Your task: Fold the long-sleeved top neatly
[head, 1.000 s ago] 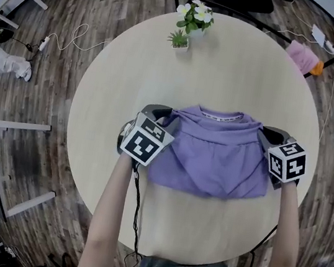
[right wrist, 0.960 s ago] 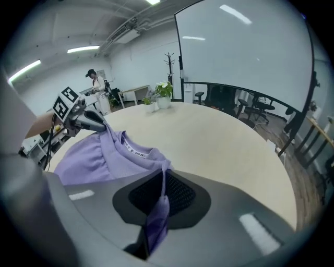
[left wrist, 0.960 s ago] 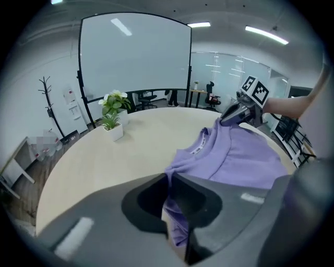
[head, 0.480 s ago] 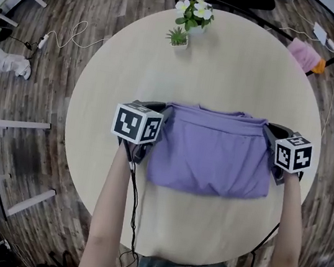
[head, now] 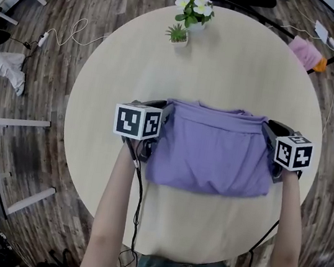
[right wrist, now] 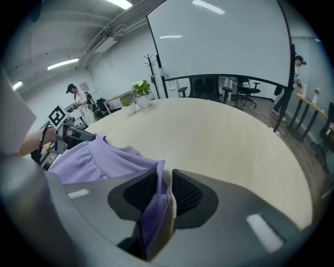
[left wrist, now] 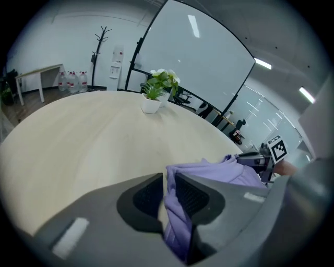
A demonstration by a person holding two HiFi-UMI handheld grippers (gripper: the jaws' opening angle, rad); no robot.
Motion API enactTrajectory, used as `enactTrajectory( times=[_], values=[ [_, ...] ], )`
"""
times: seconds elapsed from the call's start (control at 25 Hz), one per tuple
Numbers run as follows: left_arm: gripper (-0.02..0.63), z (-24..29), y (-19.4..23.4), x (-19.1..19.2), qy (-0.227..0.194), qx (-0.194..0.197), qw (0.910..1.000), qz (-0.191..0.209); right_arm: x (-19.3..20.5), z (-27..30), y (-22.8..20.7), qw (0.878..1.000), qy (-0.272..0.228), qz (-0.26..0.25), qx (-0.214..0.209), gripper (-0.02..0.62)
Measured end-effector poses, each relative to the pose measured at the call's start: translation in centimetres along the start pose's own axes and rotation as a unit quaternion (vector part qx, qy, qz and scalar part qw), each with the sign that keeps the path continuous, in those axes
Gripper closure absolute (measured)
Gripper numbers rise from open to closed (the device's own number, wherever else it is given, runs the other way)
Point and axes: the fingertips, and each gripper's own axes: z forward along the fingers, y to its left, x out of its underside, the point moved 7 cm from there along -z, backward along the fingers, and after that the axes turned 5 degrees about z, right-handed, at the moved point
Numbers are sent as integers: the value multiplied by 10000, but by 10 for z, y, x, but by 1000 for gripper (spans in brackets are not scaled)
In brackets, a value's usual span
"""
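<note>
Round pale wooden table: purple long-sleeved fabric top lies folded between my grippers. Left gripper clamps its edge; right gripper has just been opening its jaws, cloth slack between them. I should withdraw outward without dragging.

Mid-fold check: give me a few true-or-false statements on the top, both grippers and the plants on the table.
1. The purple top lies on the round table. True.
2. The left gripper has the top's fabric between its jaws. True.
3. The right gripper is clear of the top. False: fabric sits between its jaws, which have just been opening.
4. The potted plants stand on the top. False: they stand apart from it, near the table's far edge.
</note>
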Motion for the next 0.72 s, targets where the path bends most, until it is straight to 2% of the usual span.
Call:
enactTrajectory(
  times=[0.04,0.12,0.28,0.4,0.56,0.72],
  values=[
    [521,-2,1,0,-60,-9,10000,-63,-1,-2,-2,9999,-45,25,86,450],
    [510,-8,3,1,-163,16,9997,-160,-2,-10,-5,9996,-166,92,188,407],
    [478,-28,10,-3,-420,30,9981,-456,-7,-29,-5,9985,-387,114,358,407],
    [478,-48,21,-6,-632,-296,9957,-617,-10,-44,-10,9966,-521,149,620,449],
    [478,-78,18,-10,-816,-489,9946,-404,-11,-62,-8,9957,-627,180,651,448],
    [478,-106,-9,-18,-1044,-581,9928,122,-9,-75,3,9965,-617,69,551,433]
  ],
)
